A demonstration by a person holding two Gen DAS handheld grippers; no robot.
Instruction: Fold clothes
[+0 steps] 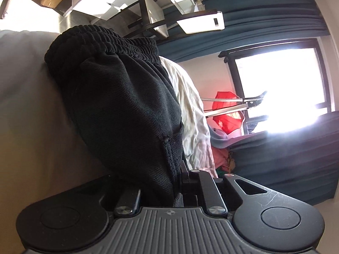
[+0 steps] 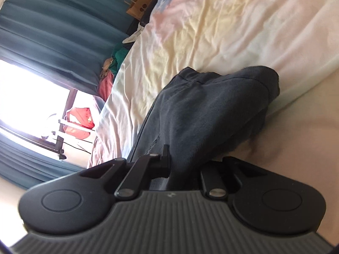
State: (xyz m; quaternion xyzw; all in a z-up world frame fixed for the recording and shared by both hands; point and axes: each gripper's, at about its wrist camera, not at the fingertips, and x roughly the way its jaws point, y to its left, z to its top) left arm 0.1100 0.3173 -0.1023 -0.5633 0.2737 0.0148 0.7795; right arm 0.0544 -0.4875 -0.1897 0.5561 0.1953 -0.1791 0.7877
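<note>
A black garment (image 1: 127,105) with a ribbed elastic waistband fills the middle of the left wrist view. My left gripper (image 1: 178,177) is shut on its fabric near the waistband side, and the cloth hides most of the fingers. In the right wrist view the same dark garment (image 2: 211,114) looks grey-black and lies over a pale wrinkled bedsheet (image 2: 211,31). My right gripper (image 2: 169,160) is shut on its edge. Both views are tilted sideways.
Teal curtains (image 2: 53,31) and a bright window (image 1: 281,89) stand beyond the bed. A red cloth (image 1: 226,114) hangs on a drying rack. A pile of coloured clothes (image 2: 110,72) lies by the bed's edge. A brown paper bag (image 2: 139,4) stands near the curtain.
</note>
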